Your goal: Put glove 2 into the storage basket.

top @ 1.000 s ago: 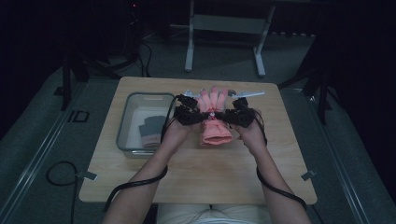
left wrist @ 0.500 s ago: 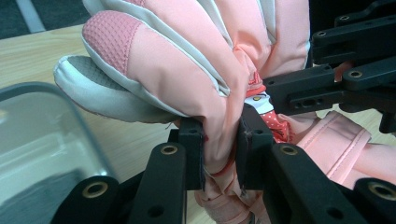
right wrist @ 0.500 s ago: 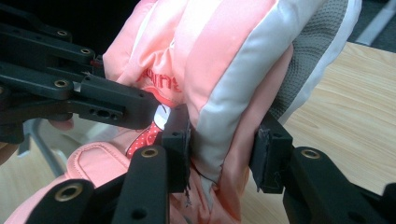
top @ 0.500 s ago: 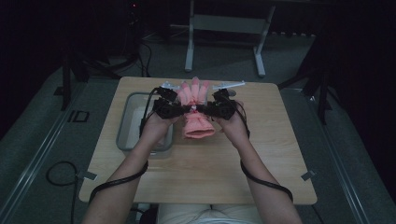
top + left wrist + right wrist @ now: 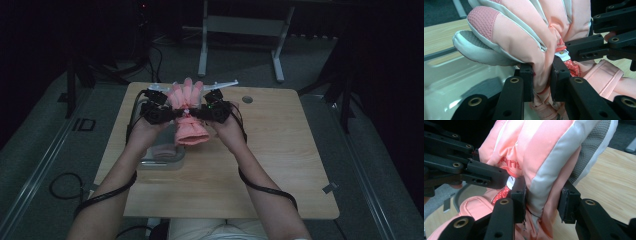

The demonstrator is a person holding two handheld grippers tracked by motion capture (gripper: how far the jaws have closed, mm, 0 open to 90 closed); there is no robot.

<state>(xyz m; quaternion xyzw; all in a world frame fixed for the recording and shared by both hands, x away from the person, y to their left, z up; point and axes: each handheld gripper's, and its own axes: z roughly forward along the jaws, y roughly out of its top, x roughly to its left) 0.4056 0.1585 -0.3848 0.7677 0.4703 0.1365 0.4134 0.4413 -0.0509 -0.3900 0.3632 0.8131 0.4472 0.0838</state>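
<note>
Two grippers pinch one pink ski glove from opposite sides, lifted above the wooden table. The left gripper is clamped on the glove: in the left gripper view its jaws squeeze a fold of pink fabric near the wrist, with the glove's padded fingers, trimmed in white and grey, bulging above them. The right gripper grips the glove's other edge; in the right gripper view its jaws close on the pink and white side panel, and the left gripper's black linkage reaches in from the left of that view. From the high view the glove hangs between the two hands, fingers pointing away from the person and the cuff toward them. Below and to the left of it, a clear plastic bin sits on the table, with something pink lying inside. A round hole marks the tabletop near its far edge. Black cables trail along both forearms.
</note>
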